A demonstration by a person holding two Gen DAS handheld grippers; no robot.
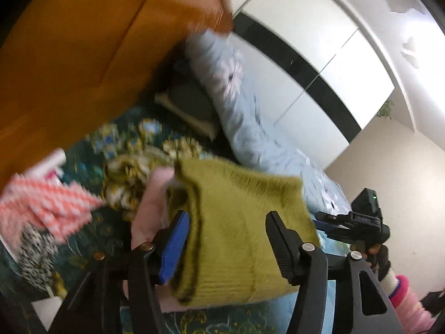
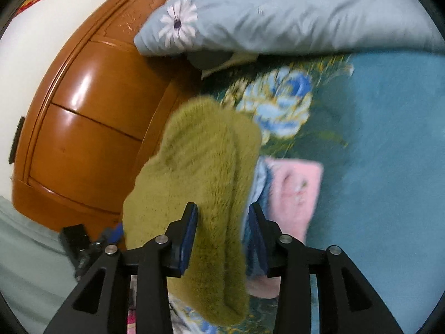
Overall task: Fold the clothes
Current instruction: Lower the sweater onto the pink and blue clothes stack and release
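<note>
A folded olive-green fuzzy sweater (image 1: pixel 239 222) hangs between the fingers of my left gripper (image 1: pixel 226 246), which is shut on its thick folded edge. The same sweater (image 2: pixel 200 183) also sits between the fingers of my right gripper (image 2: pixel 222 236), which is shut on it. The sweater is lifted above the bed. The right gripper also shows in the left wrist view (image 1: pixel 347 220), at the sweater's right side. Under the sweater lies a folded pink garment (image 2: pixel 294 192) on the bed. Both views are motion-blurred.
The bed has a dark green floral sheet (image 2: pixel 281 105) and a teal blanket (image 2: pixel 389 167). A pale blue quilt with a daisy print (image 2: pixel 278 11) lies at the far side. An orange wooden headboard (image 2: pixel 83 128) stands on the left. A red-and-white checked garment (image 1: pixel 47 203) lies at left.
</note>
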